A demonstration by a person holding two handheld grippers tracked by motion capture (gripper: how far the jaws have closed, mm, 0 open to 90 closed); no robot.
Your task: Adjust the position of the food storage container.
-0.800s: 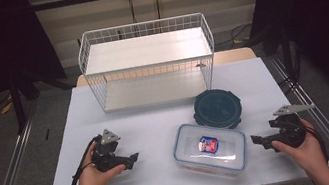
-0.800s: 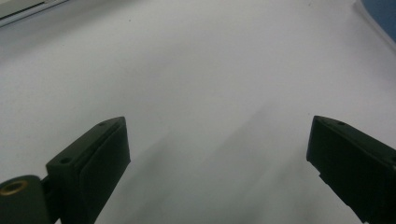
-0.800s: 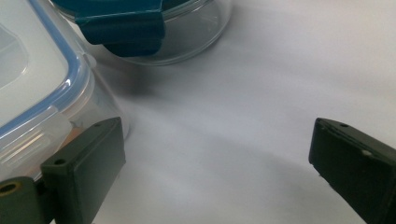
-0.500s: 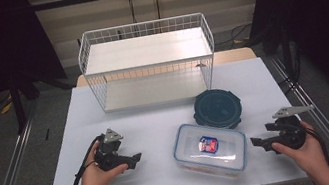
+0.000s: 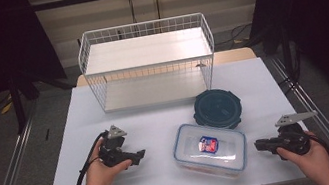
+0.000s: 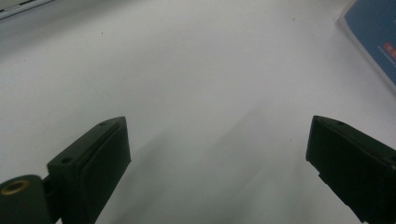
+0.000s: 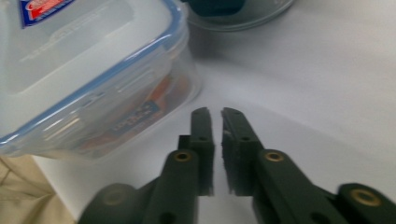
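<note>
The box [image 7: 88, 79] is cut off at 9 to 12 o'clock in the right gripper view; its contents blur. The round container [image 7: 238, 11] is cropped at 12.

Bright even overhead light; both gripper views soft, blurred

High view: above the near edge, facing forward and down over the whole table [image 5: 157, 119]. Left gripper view: low, close over bare tabletop. Right gripper view: low, close beside the box [image 7: 88, 74]. All views share the box [image 5: 210, 149].
</note>
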